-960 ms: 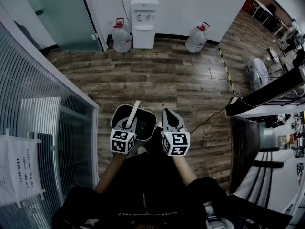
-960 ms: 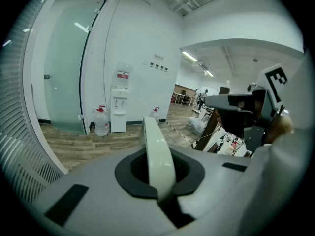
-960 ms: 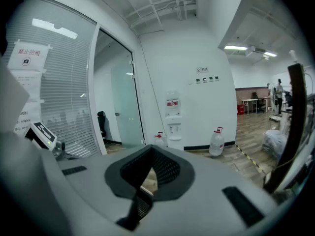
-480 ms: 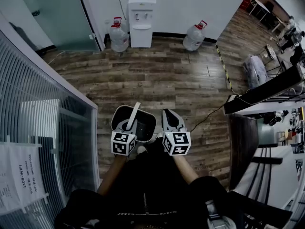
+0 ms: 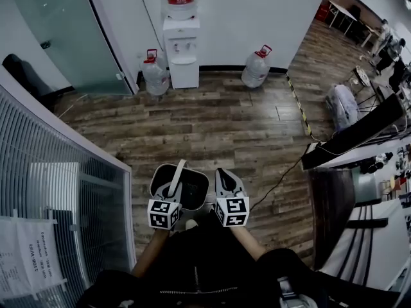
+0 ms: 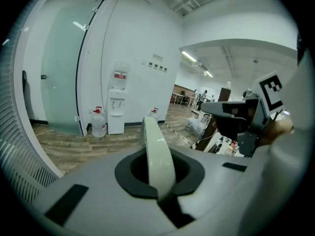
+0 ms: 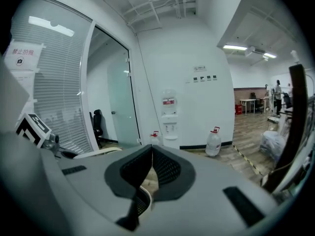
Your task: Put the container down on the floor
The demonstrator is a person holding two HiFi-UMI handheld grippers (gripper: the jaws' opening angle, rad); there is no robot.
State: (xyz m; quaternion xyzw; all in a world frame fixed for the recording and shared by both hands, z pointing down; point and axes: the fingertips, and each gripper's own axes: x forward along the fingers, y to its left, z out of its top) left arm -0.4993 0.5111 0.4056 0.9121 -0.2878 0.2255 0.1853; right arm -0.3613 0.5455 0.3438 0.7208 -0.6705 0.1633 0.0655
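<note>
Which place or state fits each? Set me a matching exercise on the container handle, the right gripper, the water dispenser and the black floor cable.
Things:
1. container handle
2. right gripper
3. water dispenser
4. black cable

Places or states:
A. shut, nothing between its jaws
B. lying on the wood floor, to the right of both grippers
C. clamped in the left gripper
D. upright against the white wall

Pairs: 1-C, 2-A, 3-D, 4-B
</note>
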